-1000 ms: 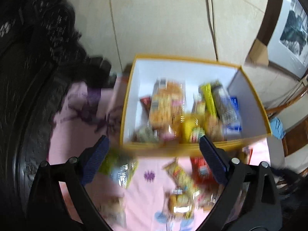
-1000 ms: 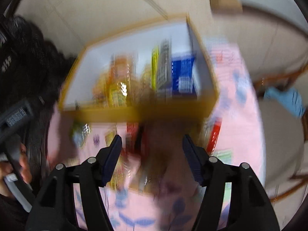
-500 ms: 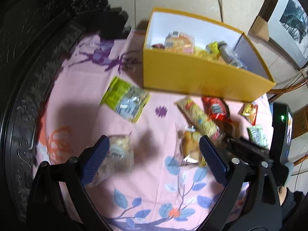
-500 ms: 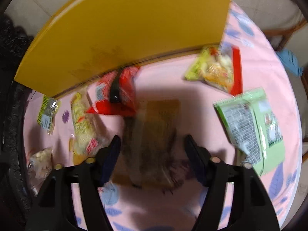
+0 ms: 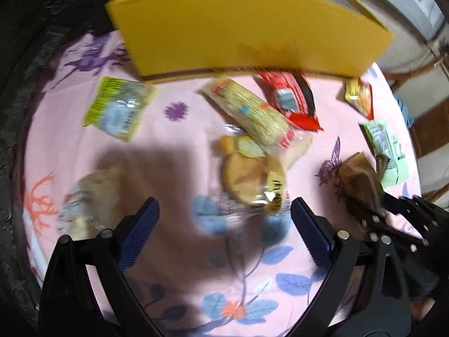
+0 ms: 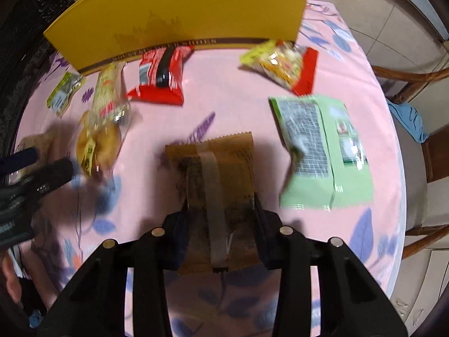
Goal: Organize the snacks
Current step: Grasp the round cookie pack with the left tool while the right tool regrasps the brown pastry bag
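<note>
A yellow box (image 5: 247,25) stands at the far side of the pink tablecloth (image 5: 174,163); it also shows in the right wrist view (image 6: 182,14). My right gripper (image 6: 220,213) is shut on a brown snack packet (image 6: 219,174), also seen in the left wrist view (image 5: 362,182). My left gripper (image 5: 224,221) is open and empty, low over a clear bag of round pastries (image 5: 252,179). Loose snacks lie around: a long biscuit pack (image 5: 249,112), a red packet (image 5: 291,98), a green-yellow packet (image 5: 118,106), a light green packet (image 6: 322,151).
A pale bag (image 5: 87,199) lies at the left near my left gripper. A yellow-red packet (image 6: 283,64) lies by the box's right corner. The table's dark carved rim (image 5: 16,112) curves on the left. Wooden chairs (image 6: 415,84) stand at the right.
Both grippers have come down from above the box to the tablecloth. My right gripper has closed on the brown packet. My left gripper has moved closer to the pastry bag.
</note>
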`<action>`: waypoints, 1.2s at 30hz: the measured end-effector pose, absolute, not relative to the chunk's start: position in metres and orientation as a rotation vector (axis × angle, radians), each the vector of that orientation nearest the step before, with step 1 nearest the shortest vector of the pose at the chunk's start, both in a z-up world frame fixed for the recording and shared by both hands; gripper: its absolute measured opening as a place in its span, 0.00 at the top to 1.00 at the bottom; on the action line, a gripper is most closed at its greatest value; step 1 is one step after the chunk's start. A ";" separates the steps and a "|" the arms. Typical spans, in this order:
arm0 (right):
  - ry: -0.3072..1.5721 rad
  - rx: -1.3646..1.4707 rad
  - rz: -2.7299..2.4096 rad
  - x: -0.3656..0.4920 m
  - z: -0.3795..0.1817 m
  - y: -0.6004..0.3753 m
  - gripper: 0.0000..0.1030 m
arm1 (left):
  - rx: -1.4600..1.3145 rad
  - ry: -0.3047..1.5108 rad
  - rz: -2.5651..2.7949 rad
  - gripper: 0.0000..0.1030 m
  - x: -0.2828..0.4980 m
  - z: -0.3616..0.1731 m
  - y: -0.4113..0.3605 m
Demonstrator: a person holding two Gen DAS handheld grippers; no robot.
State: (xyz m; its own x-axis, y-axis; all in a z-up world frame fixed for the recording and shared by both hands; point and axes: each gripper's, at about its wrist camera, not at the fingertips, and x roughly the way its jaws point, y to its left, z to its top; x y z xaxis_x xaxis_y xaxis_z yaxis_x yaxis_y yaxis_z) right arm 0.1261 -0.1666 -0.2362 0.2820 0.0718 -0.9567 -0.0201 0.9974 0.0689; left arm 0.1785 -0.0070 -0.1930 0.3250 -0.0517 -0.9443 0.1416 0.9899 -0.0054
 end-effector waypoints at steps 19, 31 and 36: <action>1.290 0.080 0.056 0.113 -0.230 -0.167 0.61 | -0.024 1.252 -0.131 0.46 0.163 -0.197 0.004; 1.258 0.129 0.109 0.090 -0.204 -0.155 0.61 | -0.020 1.173 -0.152 0.46 0.132 -0.155 0.012; 1.201 0.134 0.131 0.088 -0.179 -0.156 0.61 | -0.016 1.157 -0.160 0.46 0.134 -0.147 0.011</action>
State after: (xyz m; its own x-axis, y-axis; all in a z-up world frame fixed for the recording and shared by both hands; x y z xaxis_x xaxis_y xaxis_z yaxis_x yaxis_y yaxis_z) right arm 0.0883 -0.1556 -0.1787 0.3556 0.1724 -0.9186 -0.0305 0.9845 0.1729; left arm 0.1338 0.0113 -0.1473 0.3922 -0.1341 -0.9101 0.1177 0.9885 -0.0950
